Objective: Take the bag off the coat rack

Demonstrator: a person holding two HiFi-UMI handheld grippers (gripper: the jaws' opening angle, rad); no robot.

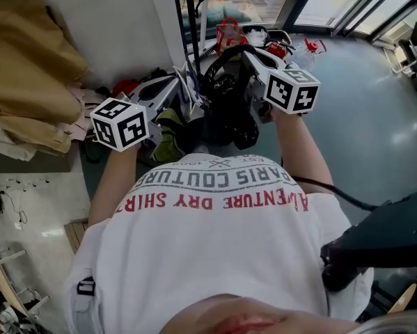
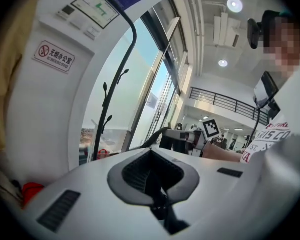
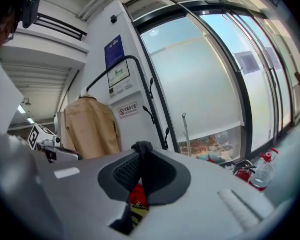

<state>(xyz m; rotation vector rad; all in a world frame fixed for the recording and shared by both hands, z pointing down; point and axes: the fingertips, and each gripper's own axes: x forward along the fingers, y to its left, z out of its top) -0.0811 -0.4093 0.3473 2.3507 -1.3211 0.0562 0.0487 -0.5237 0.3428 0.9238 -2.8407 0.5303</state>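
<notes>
The bag (image 1: 230,113) is held low in front of the person's body, hanging between the two grippers, and it is judged to be clear of the coat rack's hooks, though the head view does not settle this fully. The left gripper (image 2: 155,179) is seen clenched on a thin dark band, taken to be part of the bag's strap (image 3: 141,149). The right gripper (image 3: 142,169) is clamped on that strap, a fold of which is pushed up above its pads. The strap is probably gripped at two places so that the weight is shared and the bag is stopped from swinging or twisting. The coat rack (image 3: 150,101) is seen beyond the jaws in both gripper views, apart from the bag. The bag is likely held close to the body so that the hooks cannot be caught by its looping strap.
</notes>
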